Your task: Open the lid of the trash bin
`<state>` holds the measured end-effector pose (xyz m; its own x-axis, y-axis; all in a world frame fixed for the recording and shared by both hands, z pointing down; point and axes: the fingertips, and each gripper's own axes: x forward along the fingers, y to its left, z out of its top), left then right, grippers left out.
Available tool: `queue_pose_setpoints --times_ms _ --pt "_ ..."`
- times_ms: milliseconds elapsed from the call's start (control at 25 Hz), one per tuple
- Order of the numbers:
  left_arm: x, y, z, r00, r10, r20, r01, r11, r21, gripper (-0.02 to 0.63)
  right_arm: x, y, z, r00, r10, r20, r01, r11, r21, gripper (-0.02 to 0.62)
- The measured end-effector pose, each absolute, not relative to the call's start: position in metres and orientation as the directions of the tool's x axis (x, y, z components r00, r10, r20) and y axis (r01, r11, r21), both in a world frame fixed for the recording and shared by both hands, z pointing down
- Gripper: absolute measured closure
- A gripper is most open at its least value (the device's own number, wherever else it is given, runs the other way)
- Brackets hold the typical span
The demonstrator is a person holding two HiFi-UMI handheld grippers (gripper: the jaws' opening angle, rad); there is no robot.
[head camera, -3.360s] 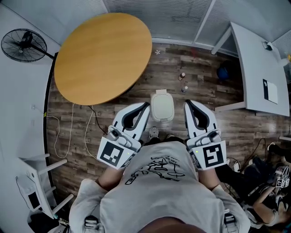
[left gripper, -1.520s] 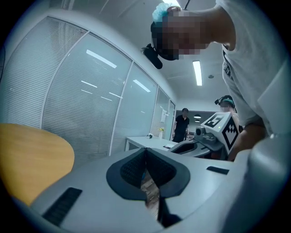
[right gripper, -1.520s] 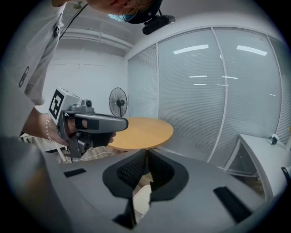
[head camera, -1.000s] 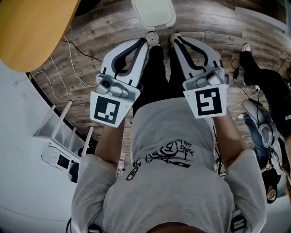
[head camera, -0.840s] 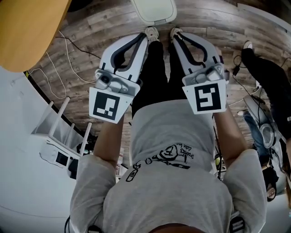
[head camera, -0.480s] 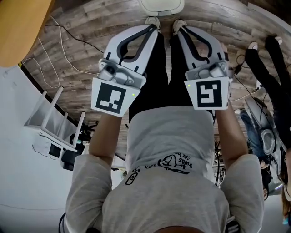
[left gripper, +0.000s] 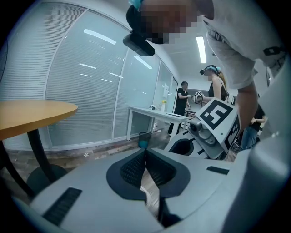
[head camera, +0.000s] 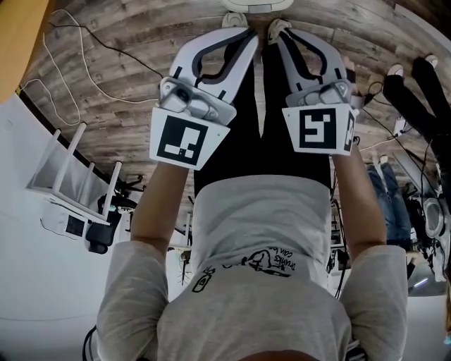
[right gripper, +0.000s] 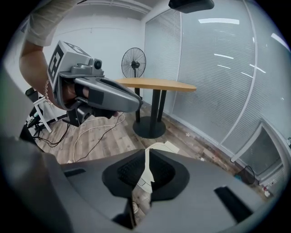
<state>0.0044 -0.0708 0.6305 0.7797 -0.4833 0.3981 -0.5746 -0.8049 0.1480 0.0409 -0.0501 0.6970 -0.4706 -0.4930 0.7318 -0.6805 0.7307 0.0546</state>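
Note:
Only a sliver of the white trash bin (head camera: 248,3) shows at the top edge of the head view, just beyond the person's shoes (head camera: 279,27). In the right gripper view its cream lid (right gripper: 160,147) lies closed on the floor straight ahead, past the jaw tips and apart from them. My left gripper (head camera: 243,34) and right gripper (head camera: 280,32) point forward and down, side by side over the legs. Both hold nothing. The left gripper (left gripper: 145,153) has its tips together; the right gripper (right gripper: 146,154) shows only a hairline slit.
A round wooden table (right gripper: 157,84) on a black pedestal and a standing fan (right gripper: 133,63) lie beyond the bin. Loose cables (head camera: 77,49) cross the plank floor at left, near a white stool (head camera: 67,180). Other people (left gripper: 184,98) stand by a white desk (left gripper: 157,113).
Both grippers have sunk toward the floor, side by side. In the head view the bin has slid up to the top edge and the round table has left the frame.

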Motion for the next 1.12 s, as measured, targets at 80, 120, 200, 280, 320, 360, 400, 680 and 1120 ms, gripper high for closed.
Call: queue_pose_setpoints --times_ms 80,120,200,280,320,360,400,680,1120 --pt "0.004 -0.070 0.641 0.778 -0.482 0.403 -0.576 -0.804 0.149 0.586 0.038 -0.049 0.712 -0.464 -0.480 0.745 -0.667 0.742 0.063 0.558" --pt "0.004 -0.068 0.646 0.778 -0.481 0.405 -0.576 -0.803 0.153 0.586 0.037 -0.047 0.719 -0.460 -0.474 0.751 -0.659 0.749 0.069 0.558" --pt "0.004 -0.065 0.655 0.778 -0.479 0.408 -0.576 -0.802 0.156 0.586 0.033 -0.045 0.733 -0.454 -0.465 0.760 -0.640 0.764 0.085 0.557" --pt "0.005 -0.061 0.663 0.776 -0.476 0.414 -0.574 -0.804 0.152 0.586 0.031 -0.044 0.746 -0.450 -0.455 0.769 -0.619 0.779 0.099 0.554" --pt "0.005 -0.060 0.668 0.775 -0.475 0.417 -0.574 -0.805 0.149 0.586 0.030 -0.044 0.752 -0.448 -0.449 0.773 -0.608 0.787 0.104 0.554" --pt "0.006 -0.060 0.672 0.774 -0.476 0.418 -0.575 -0.806 0.145 0.586 0.029 -0.044 0.758 -0.446 -0.443 0.778 -0.598 0.794 0.109 0.554" --pt "0.006 -0.060 0.676 0.773 -0.477 0.419 -0.574 -0.806 0.141 0.586 0.027 -0.044 0.765 -0.443 -0.437 0.783 -0.589 0.800 0.113 0.554" --pt "0.005 -0.054 0.708 0.769 -0.464 0.439 -0.559 -0.822 0.110 0.586 0.018 -0.041 0.808 -0.418 -0.404 0.814 -0.502 0.849 0.164 0.549" --pt "0.006 -0.044 0.761 0.747 -0.430 0.508 -0.531 -0.845 0.067 0.586 0.009 -0.029 0.896 -0.349 -0.314 0.883 -0.336 0.922 0.196 0.529"
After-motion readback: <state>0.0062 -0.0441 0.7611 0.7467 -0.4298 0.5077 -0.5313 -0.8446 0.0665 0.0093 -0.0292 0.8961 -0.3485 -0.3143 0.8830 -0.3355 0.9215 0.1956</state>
